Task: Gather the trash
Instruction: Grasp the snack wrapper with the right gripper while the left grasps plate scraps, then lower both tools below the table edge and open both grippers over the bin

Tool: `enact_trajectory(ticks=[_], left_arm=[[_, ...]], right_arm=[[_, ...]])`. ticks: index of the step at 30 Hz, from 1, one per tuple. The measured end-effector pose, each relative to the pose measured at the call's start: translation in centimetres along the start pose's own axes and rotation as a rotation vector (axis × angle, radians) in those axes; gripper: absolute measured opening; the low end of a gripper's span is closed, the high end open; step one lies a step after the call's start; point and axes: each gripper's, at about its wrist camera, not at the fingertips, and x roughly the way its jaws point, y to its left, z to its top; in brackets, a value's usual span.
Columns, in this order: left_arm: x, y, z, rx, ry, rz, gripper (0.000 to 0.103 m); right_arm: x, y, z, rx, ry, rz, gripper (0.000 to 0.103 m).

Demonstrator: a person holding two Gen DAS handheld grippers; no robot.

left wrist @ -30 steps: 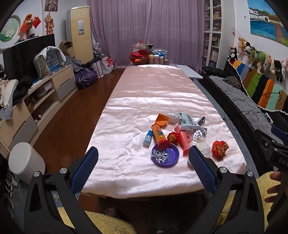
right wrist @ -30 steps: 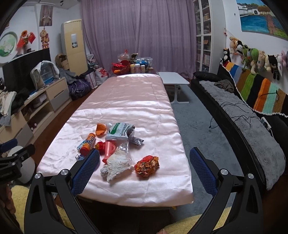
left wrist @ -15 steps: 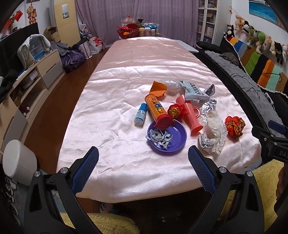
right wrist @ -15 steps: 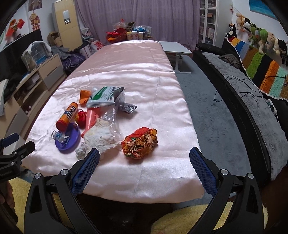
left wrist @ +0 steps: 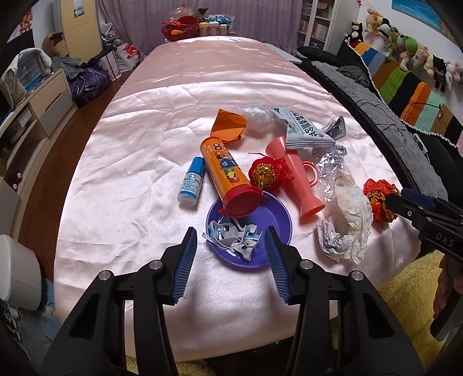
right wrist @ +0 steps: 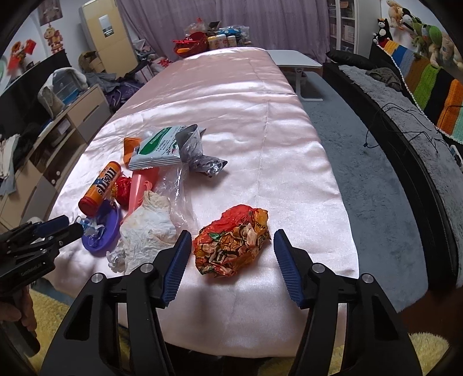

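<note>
Pink table (right wrist: 260,121) beyond trash pile (left wrist: 289,173) lies bare.

A: What is by the wall?
B: Soft toy animals (left wrist: 411,49) sit in a row over a stripy blanket (left wrist: 405,89).
A: And over there?
B: Purple curtains (right wrist: 289,20), a small white table (right wrist: 295,59) and a bookshelf (left wrist: 318,26).
</note>
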Motion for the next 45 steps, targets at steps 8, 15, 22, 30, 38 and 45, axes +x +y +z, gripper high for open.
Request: enact_trajectory(ticks=[8,15,22,30,38,45], left_arm=[[1.4,-0.2,0.6,0.011,0.022,-0.026,0.017],[1.6,-0.4,0.7,0.026,0.018,-0.043,0.004],[-0.7,-0.2,1.1,0.016,-0.04,-0.048,0.002],[-6.8,-0.8,0.6,0.019,-0.151,-0.046,0.002],[-11.3,-1.5,-3.3,0.007,-0.189,-0.066,0.002],[-10.7,-2.4,-8.7,-0.001,-0.108,-0.081,0.002]], right_arm=[[1.6,-0.1,0.1,-0.006,0.027,0.037,0.051],[1.5,0.2,0.1,-0.027,0.017,0.053,0.044],[-0.7,0.0,0.8,-0.029,-0.046,0.028,0.044],[-5.9,1.7,0.8,-0.078,-0.149,0.057,0.044],[-9.5,3.7,-2.2,-0.121,-0.136,0.174,0.044],[-9.3,5.2,-6.9,-0.137,-0.032,0.245,0.044]])
